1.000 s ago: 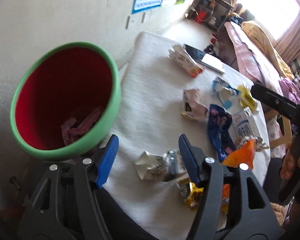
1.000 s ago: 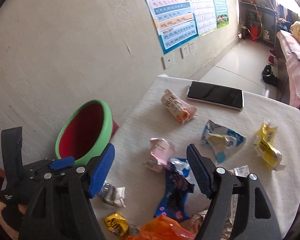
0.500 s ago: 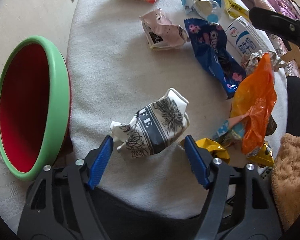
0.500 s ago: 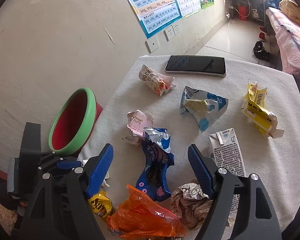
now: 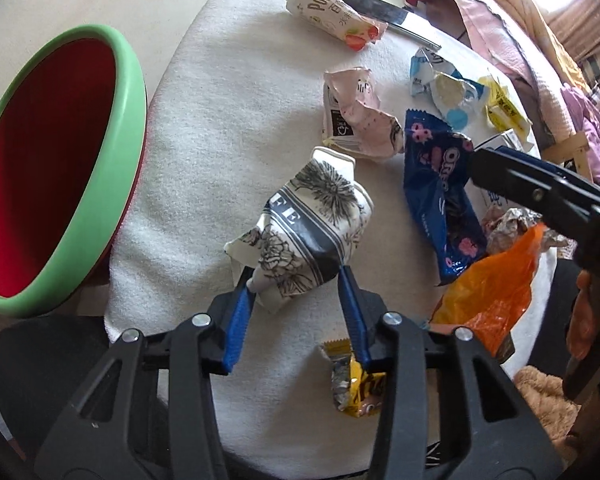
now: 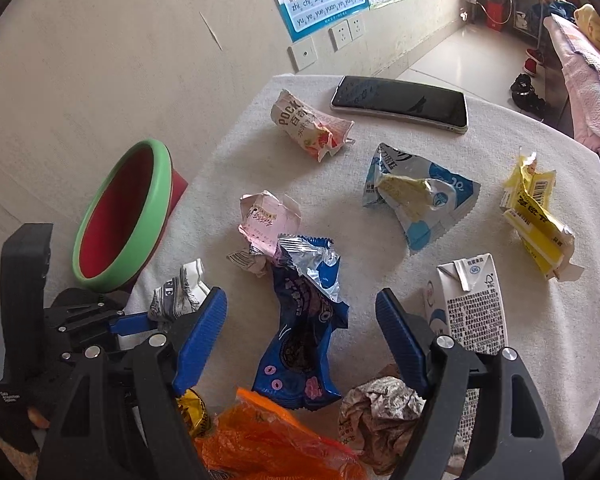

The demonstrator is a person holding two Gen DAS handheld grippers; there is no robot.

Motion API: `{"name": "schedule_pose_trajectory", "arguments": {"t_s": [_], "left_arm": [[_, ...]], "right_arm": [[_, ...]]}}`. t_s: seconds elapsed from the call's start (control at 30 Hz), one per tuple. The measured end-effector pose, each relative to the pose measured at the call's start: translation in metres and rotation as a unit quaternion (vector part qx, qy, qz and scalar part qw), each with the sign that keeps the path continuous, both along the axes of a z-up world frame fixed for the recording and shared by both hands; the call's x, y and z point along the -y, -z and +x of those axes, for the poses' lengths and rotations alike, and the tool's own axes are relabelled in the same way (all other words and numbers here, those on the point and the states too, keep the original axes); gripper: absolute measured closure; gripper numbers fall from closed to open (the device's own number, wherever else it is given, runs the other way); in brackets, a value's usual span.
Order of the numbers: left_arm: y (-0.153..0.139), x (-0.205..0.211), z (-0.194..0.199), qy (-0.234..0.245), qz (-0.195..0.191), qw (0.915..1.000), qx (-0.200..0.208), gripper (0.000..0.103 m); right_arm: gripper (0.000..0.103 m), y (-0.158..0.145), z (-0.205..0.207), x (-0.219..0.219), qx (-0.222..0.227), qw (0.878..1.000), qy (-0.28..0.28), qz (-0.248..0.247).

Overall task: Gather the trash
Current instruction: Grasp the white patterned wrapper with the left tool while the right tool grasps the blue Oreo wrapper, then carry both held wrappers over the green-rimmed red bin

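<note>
A crumpled black-and-white coffee carton lies on the white-clothed table. My left gripper has its jaws closing on the carton's near end, and both blue pads touch it. The same carton and the left gripper show at the lower left of the right wrist view. My right gripper hangs open over a blue Oreo wrapper without touching it. A red bin with a green rim stands left of the table, seen again as the bin.
A phone and a Pocky pack lie at the far edge. A pink wrapper, blue-white wrapper, yellow carton, milk carton, orange bag and crumpled paper are scattered about. A bed stands beyond.
My left gripper has come down from beside the bin onto the coffee carton and its jaws have narrowed around it. The right gripper has sunk and tilted down over the blue wrapper.
</note>
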State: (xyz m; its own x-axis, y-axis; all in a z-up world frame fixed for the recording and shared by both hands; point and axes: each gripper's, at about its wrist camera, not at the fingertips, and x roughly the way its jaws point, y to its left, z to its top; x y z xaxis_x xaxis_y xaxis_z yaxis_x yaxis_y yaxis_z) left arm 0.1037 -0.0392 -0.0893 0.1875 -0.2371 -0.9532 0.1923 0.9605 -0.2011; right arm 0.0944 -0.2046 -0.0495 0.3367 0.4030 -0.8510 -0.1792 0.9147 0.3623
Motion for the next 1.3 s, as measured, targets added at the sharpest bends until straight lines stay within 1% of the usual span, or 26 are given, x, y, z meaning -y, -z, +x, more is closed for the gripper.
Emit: {"name": "schedule_pose_trajectory", "arguments": {"t_s": [0.13, 0.2, 0.27, 0.3, 0.33, 0.37, 0.4, 0.47, 0.53, 0.63, 0.73, 0.77, 0.83, 0.97, 1.03, 1.07, 1.23, 1.27, 1.3], "left_arm": [[-0.004, -0.005, -0.005, -0.009, -0.016, 0.9998, 0.009, 0.065], [-0.009, -0.005, -0.010, -0.013, -0.024, 0.9995, 0.018, 0.065], [-0.014, -0.012, -0.014, -0.019, -0.031, 0.9991, 0.024, 0.064], [-0.016, -0.015, -0.016, -0.020, -0.035, 0.9989, 0.024, 0.064], [-0.014, -0.013, -0.017, -0.020, -0.037, 0.9988, 0.025, 0.064], [-0.015, -0.010, -0.016, -0.021, -0.037, 0.9988, 0.025, 0.062], [-0.015, -0.009, -0.015, -0.021, -0.037, 0.9988, 0.026, 0.061], [-0.015, -0.004, -0.012, -0.019, -0.038, 0.9987, 0.026, 0.059], [-0.014, -0.001, -0.011, -0.011, -0.034, 0.9991, 0.025, 0.055], [-0.008, 0.005, -0.006, -0.001, -0.022, 0.9996, 0.018, 0.054], [0.000, 0.008, -0.004, 0.004, -0.015, 0.9999, 0.008, 0.055], [0.001, 0.009, -0.005, 0.005, -0.012, 0.9999, 0.010, 0.055], [0.001, 0.010, -0.006, 0.006, -0.010, 0.9999, 0.012, 0.060], [0.002, 0.008, -0.010, -0.003, -0.014, 0.9998, 0.015, 0.066], [0.001, 0.007, -0.011, -0.011, -0.019, 0.9997, 0.014, 0.082], [0.001, 0.005, -0.012, -0.016, -0.025, 0.9995, 0.010, 0.085], [-0.005, 0.003, -0.018, -0.024, -0.031, 0.9991, 0.015, 0.085], [-0.009, 0.002, -0.021, -0.023, -0.031, 0.9990, 0.023, 0.080], [-0.013, 0.001, -0.024, -0.020, -0.032, 0.9988, 0.032, 0.068]], "right_arm": [[0.029, 0.020, 0.009, -0.003, -0.044, 0.999, -0.001, 0.004], [0.036, 0.027, 0.008, -0.004, -0.055, 0.998, -0.003, 0.004], [0.048, 0.029, 0.006, -0.007, -0.054, 0.998, -0.016, 0.003], [0.051, 0.031, 0.005, -0.009, -0.058, 0.998, -0.020, 0.006], [0.063, 0.033, 0.004, -0.010, -0.059, 0.998, -0.023, 0.004], [0.070, 0.035, 0.002, -0.011, -0.057, 0.998, -0.025, 0.000], [0.070, 0.034, 0.001, -0.011, -0.053, 0.998, -0.025, 0.003], [0.082, 0.032, -0.002, -0.010, -0.048, 0.999, -0.023, 0.013], [0.083, 0.027, -0.003, -0.008, -0.039, 0.999, -0.019, 0.019], [0.085, 0.018, -0.006, -0.002, -0.025, 0.999, -0.011, 0.029], [0.085, 0.009, -0.007, 0.003, -0.012, 0.999, -0.001, 0.041], [0.085, 0.005, -0.007, 0.004, -0.008, 0.999, 0.001, 0.045], [0.085, -0.002, -0.009, 0.005, 0.001, 0.999, 0.004, 0.051], [0.085, -0.015, -0.012, 0.000, 0.023, 0.998, 0.007, 0.056], [0.085, -0.023, -0.014, -0.002, 0.039, 0.998, 0.007, 0.055], [0.085, -0.026, -0.014, -0.003, 0.047, 0.997, 0.007, 0.053], [0.085, -0.039, -0.015, -0.005, 0.072, 0.996, 0.007, 0.046], [0.085, -0.040, -0.017, -0.003, 0.075, 0.996, 0.008, 0.045], [0.085, -0.041, -0.017, -0.002, 0.076, 0.996, 0.010, 0.044]]}}
